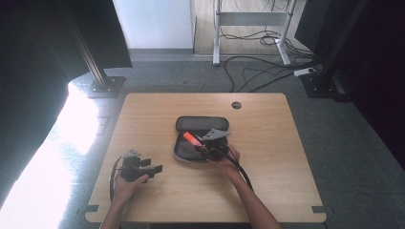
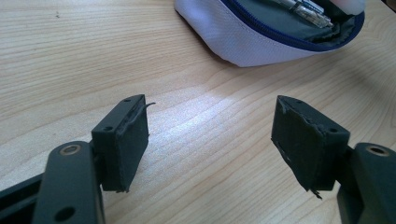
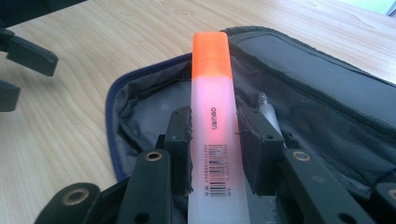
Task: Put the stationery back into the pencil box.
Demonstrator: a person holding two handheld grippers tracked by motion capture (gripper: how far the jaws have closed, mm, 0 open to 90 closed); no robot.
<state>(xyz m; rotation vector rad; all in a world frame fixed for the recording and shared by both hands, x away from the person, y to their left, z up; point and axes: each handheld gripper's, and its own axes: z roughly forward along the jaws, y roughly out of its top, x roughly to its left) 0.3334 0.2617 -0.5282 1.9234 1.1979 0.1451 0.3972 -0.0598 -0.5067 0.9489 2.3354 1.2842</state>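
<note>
Right gripper [image 3: 213,140]: clamping a translucent highlighter pen with an orange cap [image 3: 213,107], jaws closed partway, pads pressing both flat sides of the barrel near its barcode end.
Highlighter: pointing cap-first away from the jaws, hanging over the open mouth of the case; in the high view [image 1: 192,138] showing as an orange tip above the case's left half.
Pencil case: grey fabric zip-up pouch with a blue zipper edge [image 3: 327,107], lying open near the middle of the table, lid half folded back toward the far side [image 1: 203,123].
Inside the case: holding a clear-barrelled pen [image 3: 270,116] lying just beside the right jaw.
Left gripper [image 2: 210,140]: resting in the left hand [image 1: 125,187] near the table's front left, well apart from the case, jaws standing wide and gripping nothing, bare wood lying between the pads.
Left gripper view: looking across the wood toward the case's pale outer wall [image 2: 243,42].
Table: light wooden top [image 1: 267,157] with a round cable hole [image 1: 236,105] at the far side.
</note>
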